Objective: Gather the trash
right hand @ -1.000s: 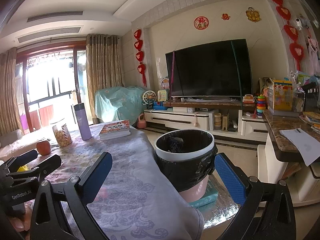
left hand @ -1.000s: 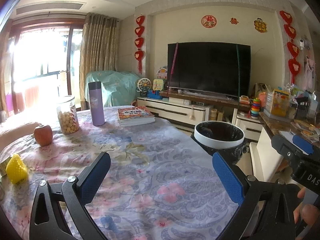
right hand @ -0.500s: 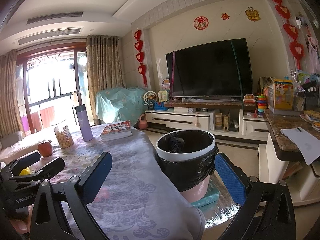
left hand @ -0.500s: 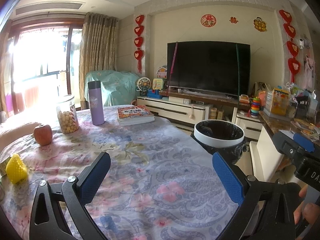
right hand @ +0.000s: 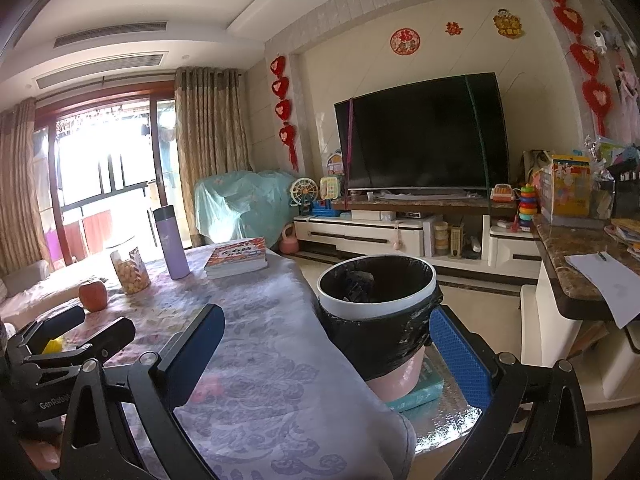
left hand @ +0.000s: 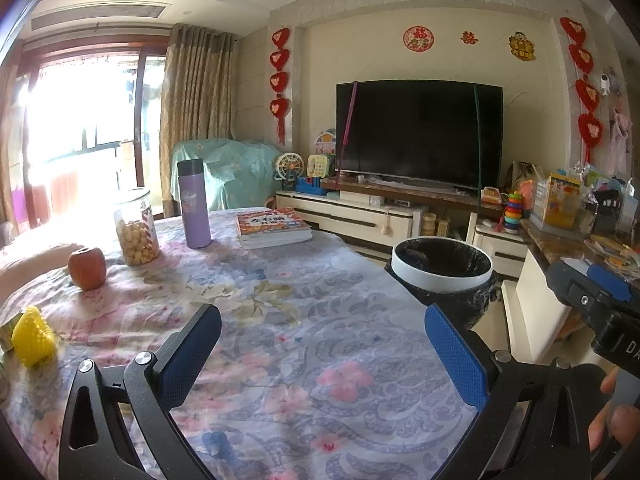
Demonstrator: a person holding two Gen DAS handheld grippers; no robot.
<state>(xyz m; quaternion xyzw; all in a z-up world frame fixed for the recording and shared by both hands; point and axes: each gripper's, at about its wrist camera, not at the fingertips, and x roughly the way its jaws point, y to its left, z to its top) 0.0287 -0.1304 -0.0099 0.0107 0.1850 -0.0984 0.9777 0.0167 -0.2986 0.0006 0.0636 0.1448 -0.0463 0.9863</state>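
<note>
Both my grippers hang with fingers spread wide and empty: the left gripper (left hand: 322, 354) above the flowered surface (left hand: 280, 320), the right gripper (right hand: 326, 354) over its right edge. The black-lined trash bin (right hand: 378, 300) stands on the floor just right of that surface. A yellow crumpled scrap (left hand: 32, 336) lies near left, beside an apple (left hand: 87, 268).
</note>
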